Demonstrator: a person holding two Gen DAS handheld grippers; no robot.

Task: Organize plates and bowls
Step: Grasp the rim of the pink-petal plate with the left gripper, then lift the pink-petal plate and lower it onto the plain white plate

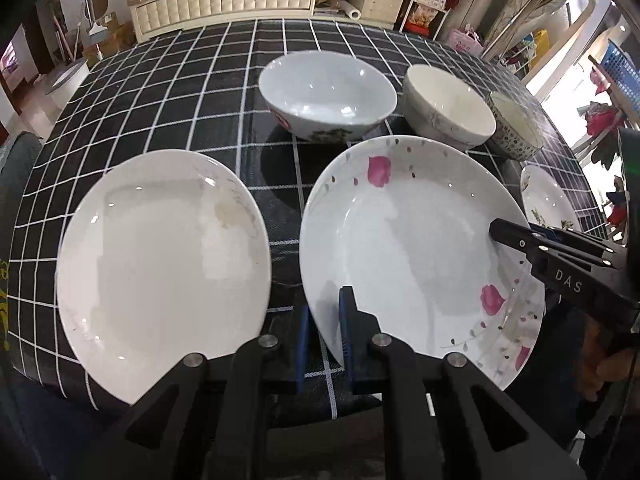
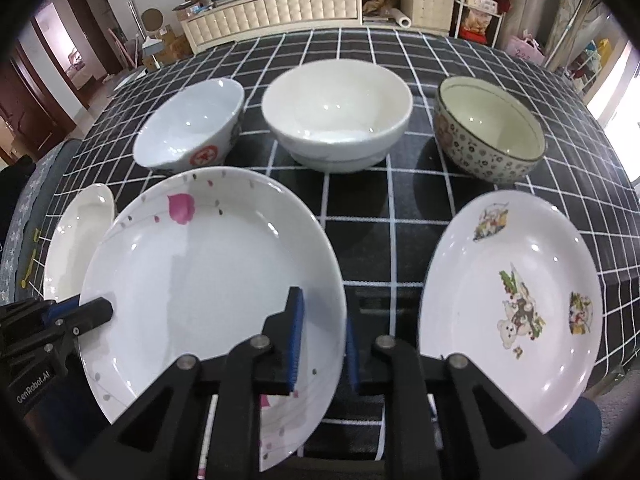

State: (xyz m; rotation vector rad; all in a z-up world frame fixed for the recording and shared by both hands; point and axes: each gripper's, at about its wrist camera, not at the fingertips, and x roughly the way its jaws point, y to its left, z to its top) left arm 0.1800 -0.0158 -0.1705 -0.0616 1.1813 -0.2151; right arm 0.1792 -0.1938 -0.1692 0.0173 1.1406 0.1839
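A white plate with pink flowers [image 1: 416, 248] [image 2: 208, 272] is held by both grippers at the table's near edge. My left gripper [image 1: 324, 340] is shut on its left rim, one blue pad above and one below; it also shows as the left gripper [image 2: 102, 312]. My right gripper [image 2: 323, 344] is shut on the right rim and shows as the right gripper [image 1: 496, 232]. A plain white plate [image 1: 160, 264] [image 2: 76, 240] lies to the left. A bear-print plate [image 2: 516, 300] [image 1: 548, 200] lies to the right.
Behind the plates stand a red-marked white bowl [image 1: 326, 96] [image 2: 192, 128], a cream bowl [image 1: 448, 104] [image 2: 336, 116] and a dotted bowl [image 1: 516, 128] [image 2: 488, 132]. The black checked tablecloth [image 1: 160, 80] is bare farther back. A cluttered sideboard stands beyond the table.
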